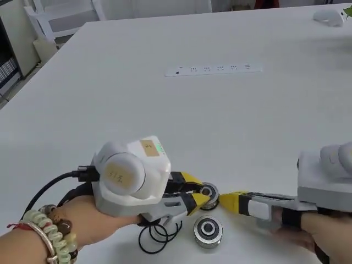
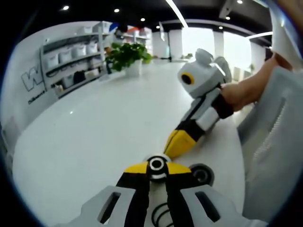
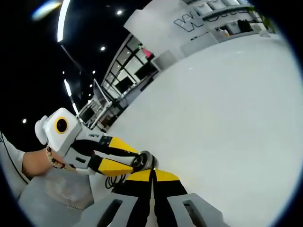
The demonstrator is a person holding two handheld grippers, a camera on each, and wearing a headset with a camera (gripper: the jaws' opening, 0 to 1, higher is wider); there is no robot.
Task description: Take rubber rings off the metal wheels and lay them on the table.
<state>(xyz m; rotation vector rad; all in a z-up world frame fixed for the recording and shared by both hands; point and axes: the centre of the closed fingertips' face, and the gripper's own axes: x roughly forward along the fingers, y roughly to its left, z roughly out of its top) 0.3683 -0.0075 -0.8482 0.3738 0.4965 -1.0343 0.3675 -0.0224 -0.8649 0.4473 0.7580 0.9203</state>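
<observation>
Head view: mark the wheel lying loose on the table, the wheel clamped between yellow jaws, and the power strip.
loose wheel (image 1: 208, 231), head view, top face at the hub.
clamped wheel (image 1: 209, 192), head view, its exposed metal face.
power strip (image 1: 213, 69), head view, middle of its top face.

Bright, even daylight washes the white table (image 1: 165, 121) in the head view, leaving only soft shadows toward six o'clock. Both gripper views bend strongly at their edges. Ceiling lights (image 2: 116, 10) glare near twelve o'clock against a dark ceiling.
</observation>
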